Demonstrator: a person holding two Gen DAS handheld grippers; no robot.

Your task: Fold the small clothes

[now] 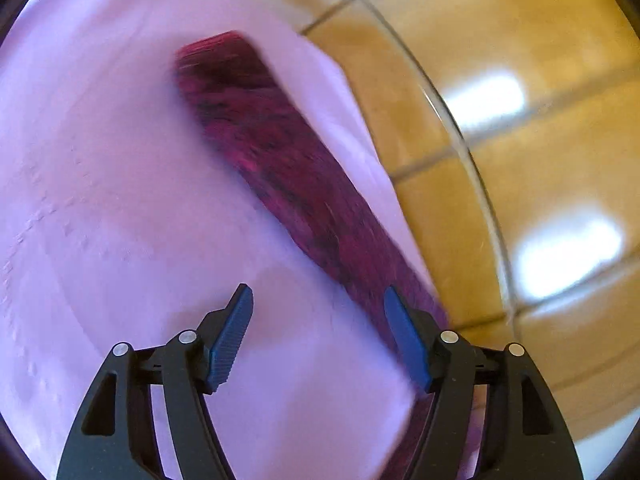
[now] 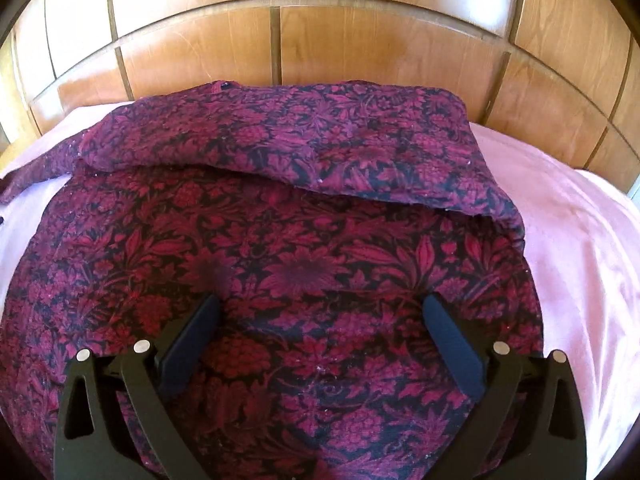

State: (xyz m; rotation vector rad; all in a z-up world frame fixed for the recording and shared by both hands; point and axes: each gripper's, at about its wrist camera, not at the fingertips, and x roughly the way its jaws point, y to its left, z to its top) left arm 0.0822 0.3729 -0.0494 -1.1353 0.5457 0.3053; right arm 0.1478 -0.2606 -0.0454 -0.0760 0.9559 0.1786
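While the floral garment [image 2: 280, 248] lies spread on the pink sheet [image 2: 580, 240] with its far edge folded over, the right gripper [image 2: 320, 312] hovers above it, jaws wide and empty — the left gripper [image 1: 318, 304] likewise apart, over the sheet.

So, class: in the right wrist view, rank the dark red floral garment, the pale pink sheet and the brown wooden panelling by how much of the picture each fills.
1. Dark red floral garment, largest.
2. Brown wooden panelling.
3. Pale pink sheet, smallest; the garment hides most of it.
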